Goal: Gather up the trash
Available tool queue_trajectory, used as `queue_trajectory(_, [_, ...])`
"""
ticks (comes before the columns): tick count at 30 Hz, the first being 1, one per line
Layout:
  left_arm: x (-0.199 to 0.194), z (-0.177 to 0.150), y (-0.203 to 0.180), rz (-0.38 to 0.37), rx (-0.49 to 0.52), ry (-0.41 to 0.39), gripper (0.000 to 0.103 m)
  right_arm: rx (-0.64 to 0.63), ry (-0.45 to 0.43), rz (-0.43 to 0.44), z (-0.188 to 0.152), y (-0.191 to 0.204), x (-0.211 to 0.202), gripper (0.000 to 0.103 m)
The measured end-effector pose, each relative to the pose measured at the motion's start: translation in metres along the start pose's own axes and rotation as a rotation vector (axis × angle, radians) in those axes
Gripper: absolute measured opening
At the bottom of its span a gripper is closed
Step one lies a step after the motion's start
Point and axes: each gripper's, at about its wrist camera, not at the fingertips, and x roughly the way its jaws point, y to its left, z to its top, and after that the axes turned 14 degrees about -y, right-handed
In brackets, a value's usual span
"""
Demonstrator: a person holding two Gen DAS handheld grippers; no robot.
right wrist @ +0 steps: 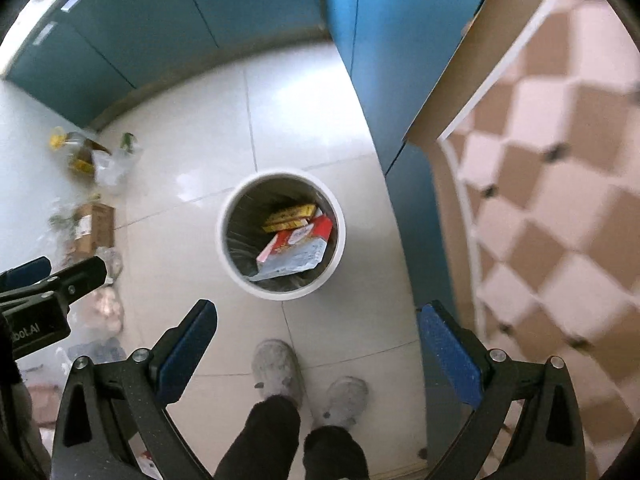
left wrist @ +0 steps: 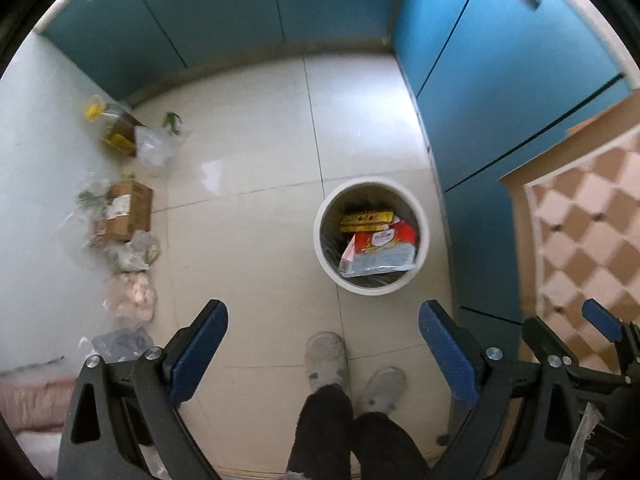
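Below both grippers, the white trash bin point(left wrist: 372, 236) stood ahead on the tiled floor, holding a red packet point(left wrist: 380, 250) and yellow box point(left wrist: 366, 219). Left gripper point(left wrist: 324, 354) and right gripper point(right wrist: 318, 350) hung apart, empty. Remaining litter, including a cardboard box point(left wrist: 126, 212), lay far left, nearer the left gripper.

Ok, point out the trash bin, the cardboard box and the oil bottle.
trash bin point(left wrist: 425, 236): left wrist view, right side of its white rim.
cardboard box point(left wrist: 138, 210): left wrist view, its brown top face.
oil bottle point(left wrist: 116, 128): left wrist view, its body.

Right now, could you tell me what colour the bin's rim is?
White; the bin shows best in the left wrist view.
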Motion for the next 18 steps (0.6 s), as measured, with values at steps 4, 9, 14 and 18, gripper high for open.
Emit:
queue_trajectory(4, [-0.08,-0.01,-0.003,0.003,-0.01,-0.065,0.097,-0.024,-0.069,0.043,0.003,-0.003,-0.09,0.103])
queue_trajectory(9, [-0.17,-0.024,-0.006,0.007,-0.042,-0.136,0.097,-0.038,-0.158,0.09,0.005,-0.014,-0.205,0.103])
queue_trajectory(14, [-0.255,-0.028,-0.007,-0.032,-0.069,-0.225,0.097,-0.077,-0.226,0.146,0.002,-0.02,-0.31,0.103])
queue_trajectory(18, [-0.307,-0.03,-0.003,-0.105,-0.083,-0.274,0.097,-0.089,-0.269,0.193,0.003,-0.023,-0.383,0.103])
